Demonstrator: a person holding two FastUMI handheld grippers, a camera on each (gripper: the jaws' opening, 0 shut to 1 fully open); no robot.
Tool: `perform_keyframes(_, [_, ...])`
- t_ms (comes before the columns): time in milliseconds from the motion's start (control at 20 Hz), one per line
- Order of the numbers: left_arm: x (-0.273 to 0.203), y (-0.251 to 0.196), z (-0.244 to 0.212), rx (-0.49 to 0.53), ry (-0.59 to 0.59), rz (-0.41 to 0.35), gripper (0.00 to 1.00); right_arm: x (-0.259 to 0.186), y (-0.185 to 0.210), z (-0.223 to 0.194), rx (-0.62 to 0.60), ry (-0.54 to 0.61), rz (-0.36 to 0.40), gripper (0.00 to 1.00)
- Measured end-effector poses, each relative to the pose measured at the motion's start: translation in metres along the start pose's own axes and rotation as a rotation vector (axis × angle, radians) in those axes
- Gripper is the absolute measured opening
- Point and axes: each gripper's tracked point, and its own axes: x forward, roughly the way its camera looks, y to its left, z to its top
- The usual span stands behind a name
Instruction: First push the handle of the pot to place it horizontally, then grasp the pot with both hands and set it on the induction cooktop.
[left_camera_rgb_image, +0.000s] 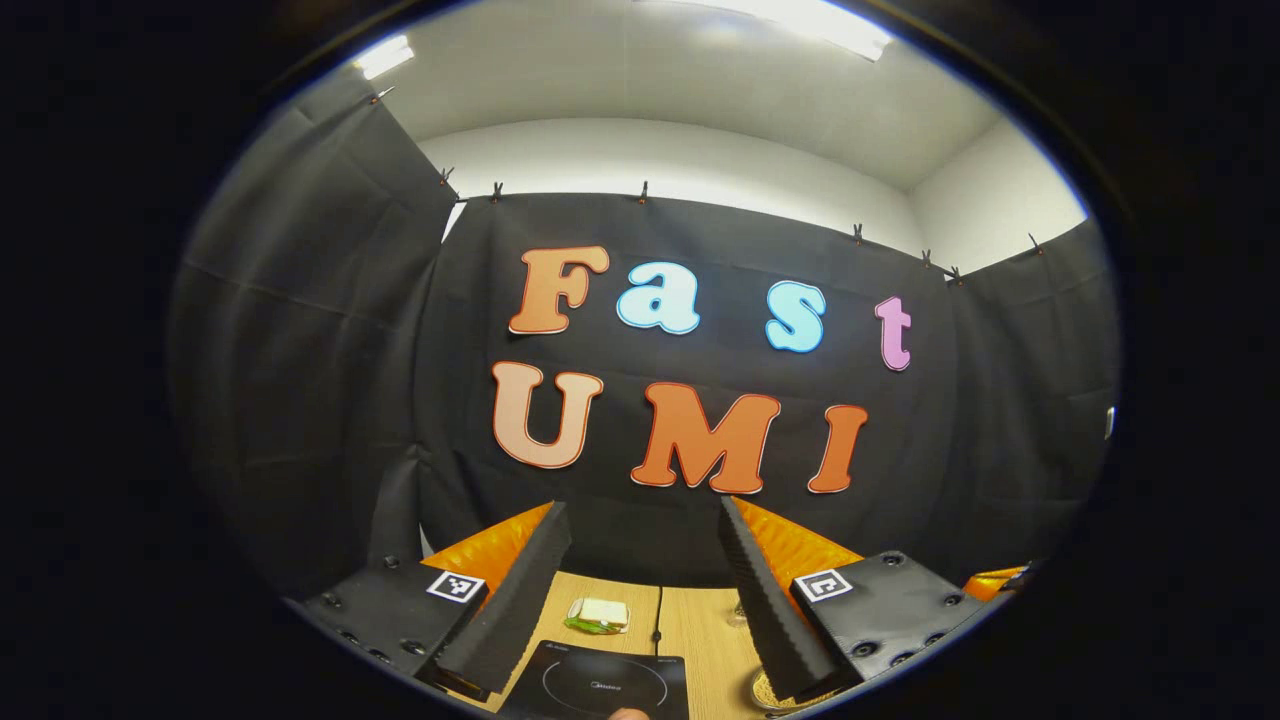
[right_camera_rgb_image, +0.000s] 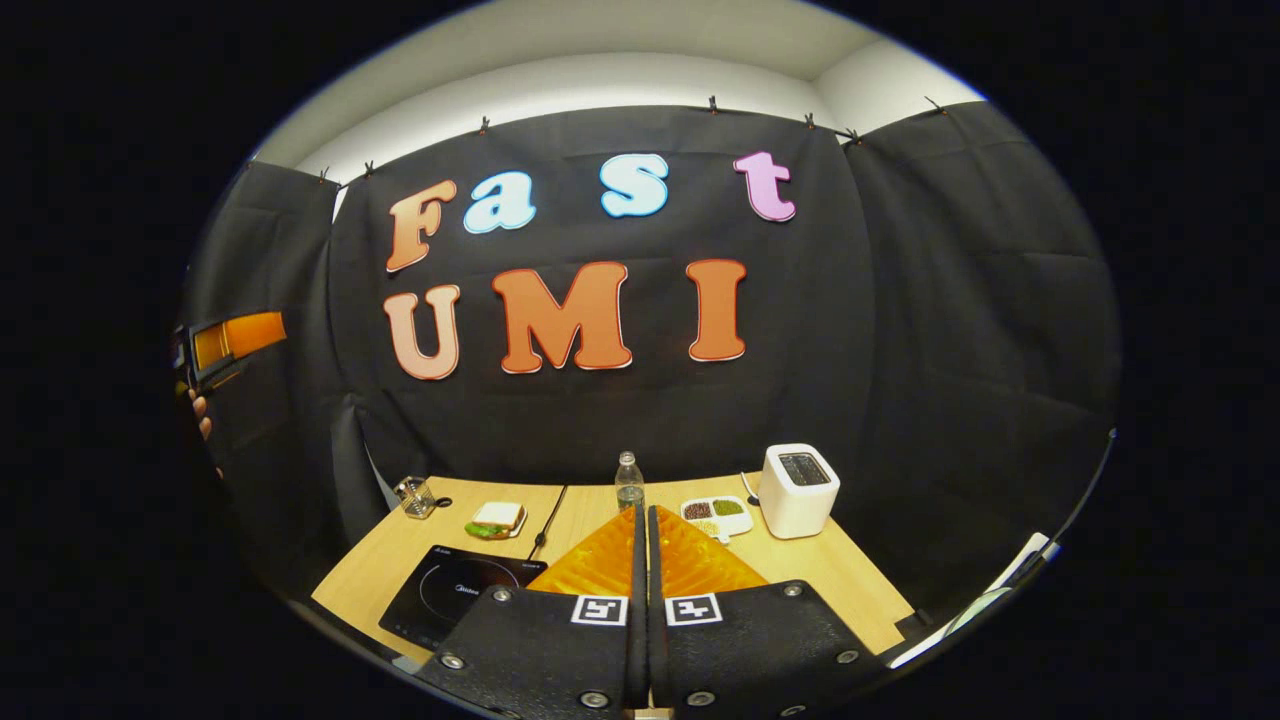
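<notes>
The light wooden table (right_camera_rgb_image: 820, 575) carries a flat black induction cooktop (right_camera_rgb_image: 440, 590) near its left front corner (its glass top bare). The left gripper (left_camera_rgb_image: 640, 600) hangs above it, black foam fingers spread wide. The right gripper (right_camera_rgb_image: 641, 560) is pressed closed on nothing. I cannot tell where the pot is.

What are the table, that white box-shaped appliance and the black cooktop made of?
The table looks like light wood or laminate, with faint grain. The toaster seems matte white plastic. The induction cooktop looks like glossy black glass, flat with a printed ring.
</notes>
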Motion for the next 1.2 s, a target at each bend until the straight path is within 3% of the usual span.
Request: perform_keyframes(1200, [-0.009,-0.011,-0.03,0.062,0.084,0.005,0.97,-0.017,-0.059,-0.202,0.016,0.442,-0.069,0.0])
